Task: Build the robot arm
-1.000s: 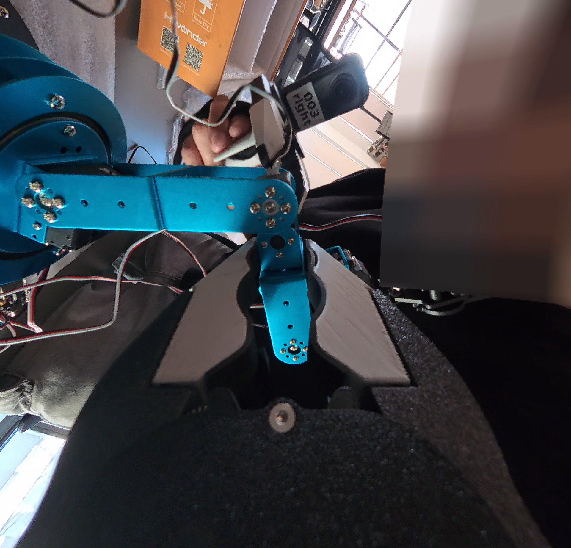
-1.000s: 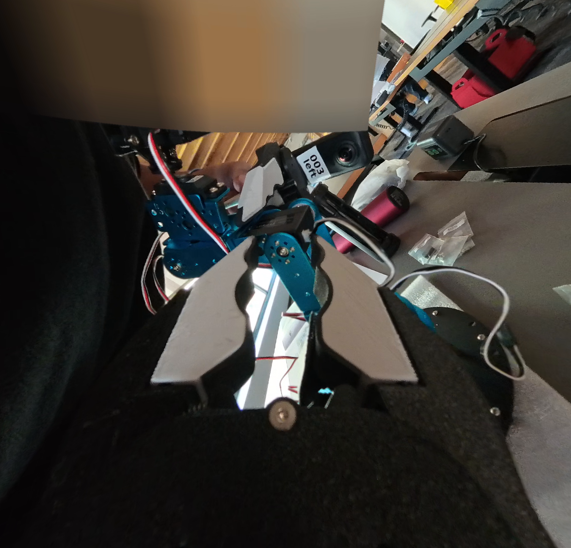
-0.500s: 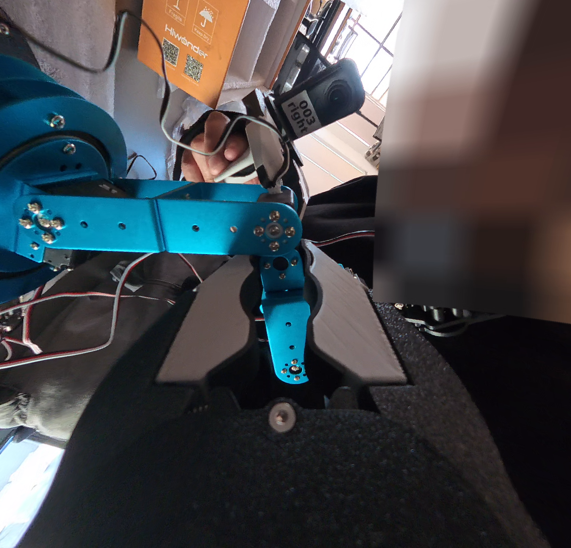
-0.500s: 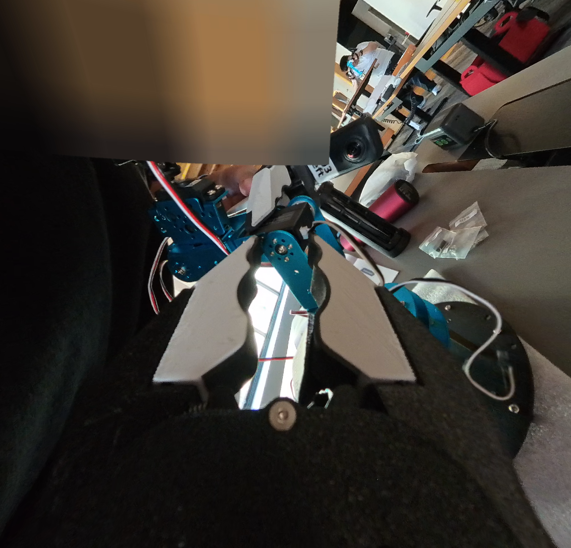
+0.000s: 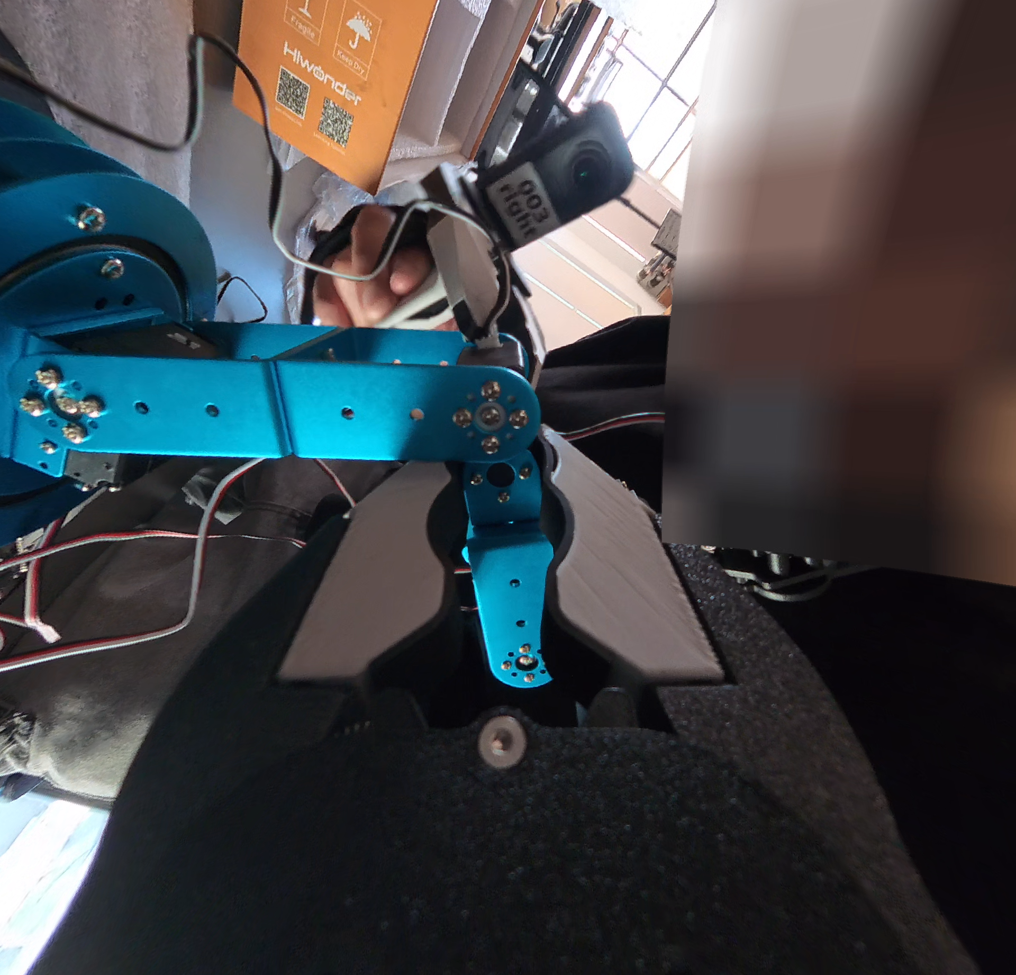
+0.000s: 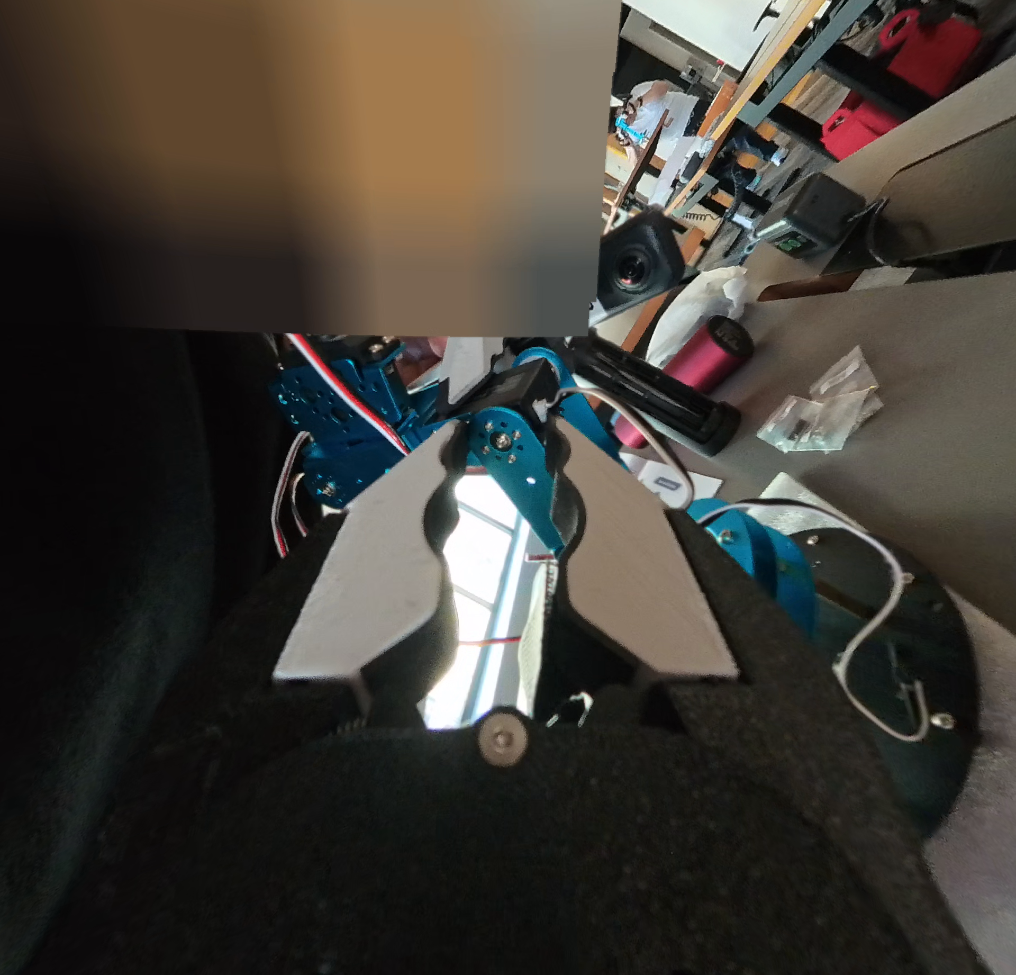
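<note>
I logged the left gripper [image 5: 497, 514] closed on the short blue link [image 5: 508, 580] of the small blue arm [image 5: 275, 409], whose base [image 5: 99, 266] sat far left. The right gripper [image 6: 503, 473] pinched the elbow joint [image 6: 503, 445] of that arm; its base disc [image 6: 879, 646] rested on the grey table [image 6: 907, 376].

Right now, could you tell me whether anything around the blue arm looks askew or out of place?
The blue arm is folded at its joint, with both grippers shut on its short link. Its wires hang loose and tangled. Nothing looks spilled or broken.
</note>
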Motion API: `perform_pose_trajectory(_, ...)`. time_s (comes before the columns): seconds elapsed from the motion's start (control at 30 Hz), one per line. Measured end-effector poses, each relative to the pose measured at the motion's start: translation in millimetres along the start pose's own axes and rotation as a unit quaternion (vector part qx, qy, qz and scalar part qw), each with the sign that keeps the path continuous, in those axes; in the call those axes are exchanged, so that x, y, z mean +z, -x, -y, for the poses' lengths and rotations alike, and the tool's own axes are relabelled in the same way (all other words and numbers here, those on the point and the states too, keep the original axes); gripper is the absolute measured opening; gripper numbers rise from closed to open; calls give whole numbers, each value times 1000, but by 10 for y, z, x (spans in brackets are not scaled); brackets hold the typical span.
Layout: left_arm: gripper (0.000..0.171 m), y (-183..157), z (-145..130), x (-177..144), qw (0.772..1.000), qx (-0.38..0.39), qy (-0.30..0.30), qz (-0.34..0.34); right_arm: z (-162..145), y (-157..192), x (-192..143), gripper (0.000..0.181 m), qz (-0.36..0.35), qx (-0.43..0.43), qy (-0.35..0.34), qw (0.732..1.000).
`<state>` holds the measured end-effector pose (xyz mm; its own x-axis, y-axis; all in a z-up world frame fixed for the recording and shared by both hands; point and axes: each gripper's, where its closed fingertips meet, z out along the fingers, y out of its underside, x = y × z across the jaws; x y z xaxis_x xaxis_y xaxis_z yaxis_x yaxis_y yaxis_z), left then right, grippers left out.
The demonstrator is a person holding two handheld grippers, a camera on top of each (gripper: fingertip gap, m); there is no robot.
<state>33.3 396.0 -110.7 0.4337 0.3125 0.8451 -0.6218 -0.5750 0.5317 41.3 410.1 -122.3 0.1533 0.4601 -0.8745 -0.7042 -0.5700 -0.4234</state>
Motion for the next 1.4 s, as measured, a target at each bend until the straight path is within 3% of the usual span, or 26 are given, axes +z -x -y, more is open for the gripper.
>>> perform_pose_trajectory(0.2,20,0,-7,1,1000,5,11,3,132,16,-197,26,-58,-172,44,982)
perform_pose_trajectory(0.27,20,-1,-7,4,1000,4,10,2,230,27,-181,32,-52,-186,47,980)
perform_pose_trajectory(0.37,20,-2,-8,7,1000,3,11,2,98,-20,-58,33,-41,-203,130,970)
perform_pose_trajectory(0.53,20,-1,-9,1,1000,-3,14,2,28,10,-4,29,-20,-188,164,968)
perform_pose_trajectory(0.93,19,1,12,9,1000,1,6,4,10,10,-15,27,-21,-93,121,988)
perform_pose_trajectory(1.33,20,-7,8,18,1000,5,6,-7,46,16,-35,25,-35,-121,121,985)
perform_pose_trajectory(1.4,20,-8,6,11,1000,5,7,-8,173,78,-107,16,-29,-119,86,989)
